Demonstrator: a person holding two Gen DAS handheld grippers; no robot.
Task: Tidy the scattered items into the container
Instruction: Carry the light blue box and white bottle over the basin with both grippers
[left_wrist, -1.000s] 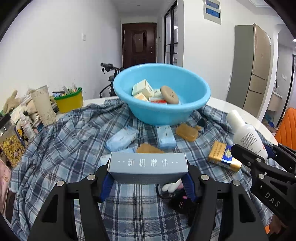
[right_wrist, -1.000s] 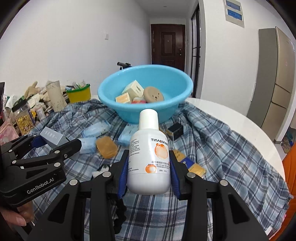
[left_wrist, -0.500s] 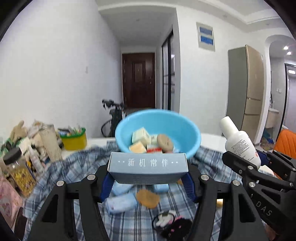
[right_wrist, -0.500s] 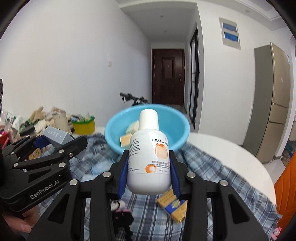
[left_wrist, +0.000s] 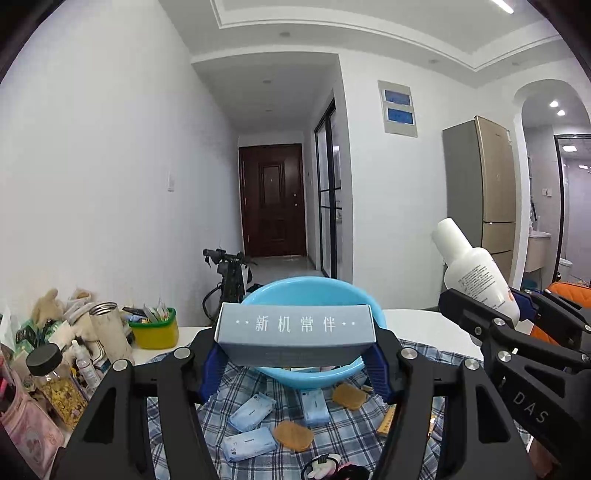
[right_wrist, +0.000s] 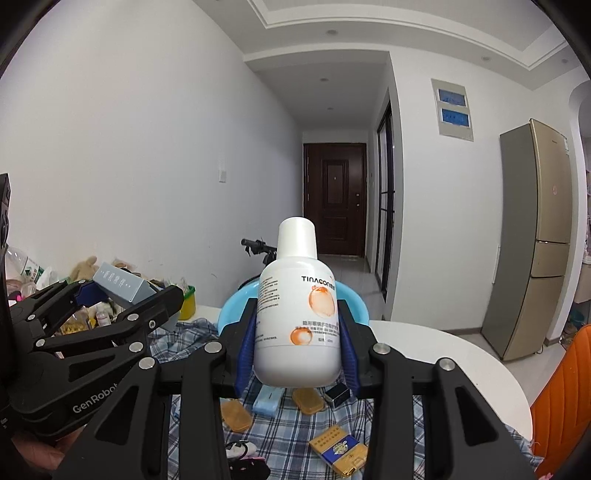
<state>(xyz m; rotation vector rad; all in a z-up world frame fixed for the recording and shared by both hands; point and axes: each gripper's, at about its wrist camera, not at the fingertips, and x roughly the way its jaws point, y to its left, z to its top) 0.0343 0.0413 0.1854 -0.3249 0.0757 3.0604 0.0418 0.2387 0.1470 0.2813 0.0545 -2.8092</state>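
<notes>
Your left tool (left_wrist: 295, 363) clamps the grey box (left_wrist: 295, 334) crosswise; your right tool (right_wrist: 297, 349) grips the white bottle (right_wrist: 297, 314) upright by its body. Both loads hang above the checked cloth (left_wrist: 343, 428), short of the blue basin (left_wrist: 314, 376), high enough, likely, to clear its rim.
</notes>
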